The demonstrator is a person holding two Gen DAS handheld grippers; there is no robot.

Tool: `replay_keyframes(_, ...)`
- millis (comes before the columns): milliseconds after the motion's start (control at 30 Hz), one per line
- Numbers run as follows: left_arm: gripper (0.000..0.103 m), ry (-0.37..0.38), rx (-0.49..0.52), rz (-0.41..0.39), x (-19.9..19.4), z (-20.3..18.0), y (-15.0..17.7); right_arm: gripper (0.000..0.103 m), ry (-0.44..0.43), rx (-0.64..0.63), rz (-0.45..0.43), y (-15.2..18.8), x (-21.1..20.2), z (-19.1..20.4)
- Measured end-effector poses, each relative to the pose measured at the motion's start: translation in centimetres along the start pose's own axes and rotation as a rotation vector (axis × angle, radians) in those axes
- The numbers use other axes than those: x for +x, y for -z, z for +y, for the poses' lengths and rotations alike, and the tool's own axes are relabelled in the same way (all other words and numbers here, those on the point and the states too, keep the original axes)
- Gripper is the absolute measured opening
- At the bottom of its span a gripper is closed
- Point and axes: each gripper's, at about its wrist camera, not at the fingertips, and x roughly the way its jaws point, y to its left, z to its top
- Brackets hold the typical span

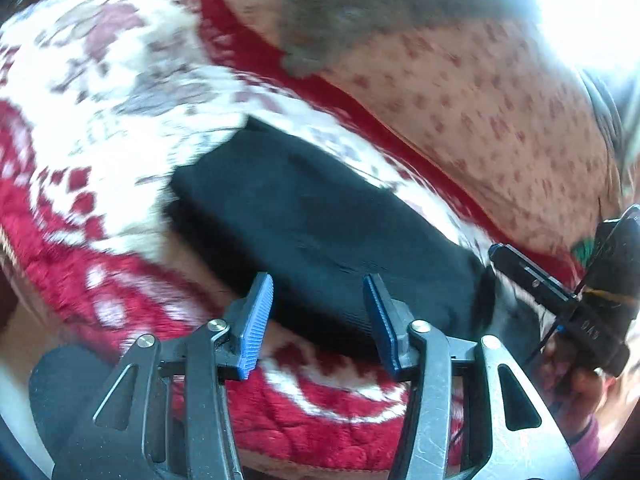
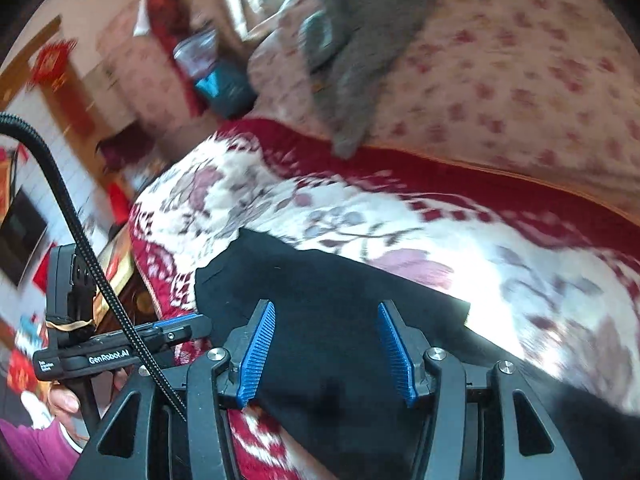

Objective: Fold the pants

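Since the black pants (image 1: 320, 232) already lie as a compact folded block on the red-and-white floral blanket (image 1: 100, 92) of the bed, what seems left is tidying or one last fold, so work gently. Your left hand-held gripper (image 1: 318, 312) hovers at the near edge of the bundle with its blue pads (image 1: 256, 320) spread apart and nothing between them. From the right wrist view, your right hand-held gripper (image 2: 326, 344) is likewise spread wide over the dark cloth, holding nothing that I can see. Both views are smeared by motion, so slow down before you commit.

If you mean to fold once more, take the near edge with both hand-held grippers at matching points, one toward each end, so the layers lift together. Bite through every layer; the stacked edge looks thick, and a shallow pinch would likely peel off the top ply alone and undo the fold. Lift only enough to clear the blanket, carry the edge straight across, and lay it down square with the far edge.

If the fold looks finished to you, just press the top flat and withdraw straight back, so the pads do not drag the cloth. Mind the plush blanket: it may catch the fabric and skew the bundle. Keep clear of the grey cloth (image 2: 360, 40) lying on the patterned bedding (image 2: 520, 80) beyond.
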Motion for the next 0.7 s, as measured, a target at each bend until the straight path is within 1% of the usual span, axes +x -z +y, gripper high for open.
replay_keyframes(33, 0.061, 0.016, -0.042, -0.019, -0.3, 1.1, 0.0, 0.059, -0.01, -0.02, 0.018, -0.5, 1.1, 0.5)
replay_keyframes(67, 0.065, 0.033, -0.073, -0.032, -0.4, 1.8, 0.1, 0.059, -0.017, -0.04, 0.036, -1.1, 2.2, 0.9)
replay_keyframes(100, 0.065, 0.048, -0.107, -0.04, -0.5, 2.5, 0.2, 0.059, -0.02, -0.057, 0.05, -1.5, 3.2, 1.3)
replay_keyframes(167, 0.065, 0.059, -0.145, -0.04, -0.3, 3.3, 0.0, 0.059, -0.016, -0.091, 0.078, -2.5, 5.1, 2.2)
replay_keyframes(267, 0.065, 0.055, -0.181, -0.041, 0.1, 4.2, -0.3, 0.06, -0.03, -0.153, 0.107, -3.9, 7.4, 3.9)
replay_keyframes(367, 0.065, 0.042, -0.194, -0.047, 0.8, 4.6, -1.0, 0.06, -0.048, -0.208, 0.119, -5.2, 9.3, 5.3)
replay_keyframes(433, 0.065, 0.038, -0.205, -0.04, 1.4, 4.9, -1.1, 0.063, -0.068, -0.231, 0.136, -6.1, 10.6, 6.1)
replay_keyframes(500, 0.065, 0.033, -0.21, -0.032, 2.1, 5.2, -1.2, 0.064, -0.078, -0.259, 0.161, -6.8, 12.2, 7.1)
replay_keyframes(700, 0.067, 0.028, -0.203, -0.052, 2.8, 5.2, -1.2, 0.064, -0.084, -0.336, 0.259, -8.2, 17.6, 9.1)
